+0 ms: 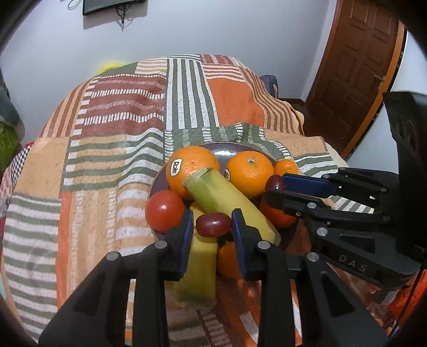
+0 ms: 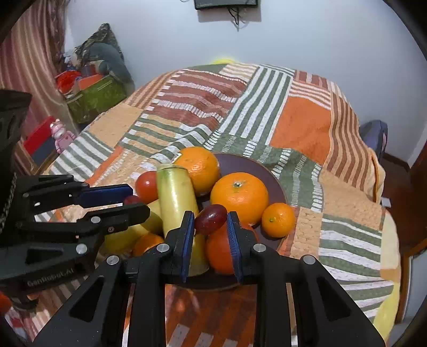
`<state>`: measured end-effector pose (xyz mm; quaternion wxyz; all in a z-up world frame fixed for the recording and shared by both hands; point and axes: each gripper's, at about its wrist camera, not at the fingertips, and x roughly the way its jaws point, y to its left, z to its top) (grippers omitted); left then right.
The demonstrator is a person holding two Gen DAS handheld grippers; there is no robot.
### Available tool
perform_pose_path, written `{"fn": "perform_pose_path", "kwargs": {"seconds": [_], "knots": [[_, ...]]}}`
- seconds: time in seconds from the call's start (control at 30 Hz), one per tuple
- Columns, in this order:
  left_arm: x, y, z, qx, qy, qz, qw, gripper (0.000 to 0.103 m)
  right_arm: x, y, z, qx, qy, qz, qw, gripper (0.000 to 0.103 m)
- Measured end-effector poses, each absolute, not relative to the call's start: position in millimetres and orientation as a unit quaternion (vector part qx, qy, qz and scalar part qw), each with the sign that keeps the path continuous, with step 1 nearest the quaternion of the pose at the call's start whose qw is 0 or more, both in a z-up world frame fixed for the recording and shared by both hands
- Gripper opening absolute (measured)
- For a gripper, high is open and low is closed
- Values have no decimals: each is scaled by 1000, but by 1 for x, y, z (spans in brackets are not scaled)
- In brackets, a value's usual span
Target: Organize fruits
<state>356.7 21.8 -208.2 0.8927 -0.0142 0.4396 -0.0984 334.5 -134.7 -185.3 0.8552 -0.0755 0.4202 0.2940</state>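
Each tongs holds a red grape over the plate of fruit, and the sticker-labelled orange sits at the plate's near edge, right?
Not quite. Both the left tongs and right tongs hold a grape, but the stickered orange sits at the far side of the plate, as the left wrist view shows.

Light: bright, even indoor light in both views.
Shadows: soft ones under the screen on the wall, upper left.
Glare: small highlights on the tomato.
Distortion: strong fisheye bending, black corners.
Focus: centre sharp, lower edges slightly soft.
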Motion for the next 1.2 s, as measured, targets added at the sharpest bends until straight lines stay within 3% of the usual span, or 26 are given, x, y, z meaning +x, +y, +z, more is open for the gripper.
{"fn": "perform_pose_path", "kwargs": {"seconds": [0.17,0.23,0.3,0.5,0.7,1.07,1.2], "knots": [[358,16,-214,-3,440,-109,891,31,337,-135,-187,-76,418,295,856,24],[358,15,-214,1,438,-106,892,39,339,-133,-188,-83,417,289,858,24],[356,18,-212,-3,433,-100,896,47,340,-134,-188,-85,418,288,857,34],[346,30,-191,-15,413,-79,907,47,335,-146,-175,-69,408,285,865,39],[310,39,-135,-37,360,-62,930,47,302,-172,-120,-41,353,282,891,39],[177,17,-13,-32,201,-38,978,47,185,-208,-4,-14,206,284,936,43],[133,8,12,-25,160,-39,986,53,150,-214,16,-10,167,279,946,43]]}}
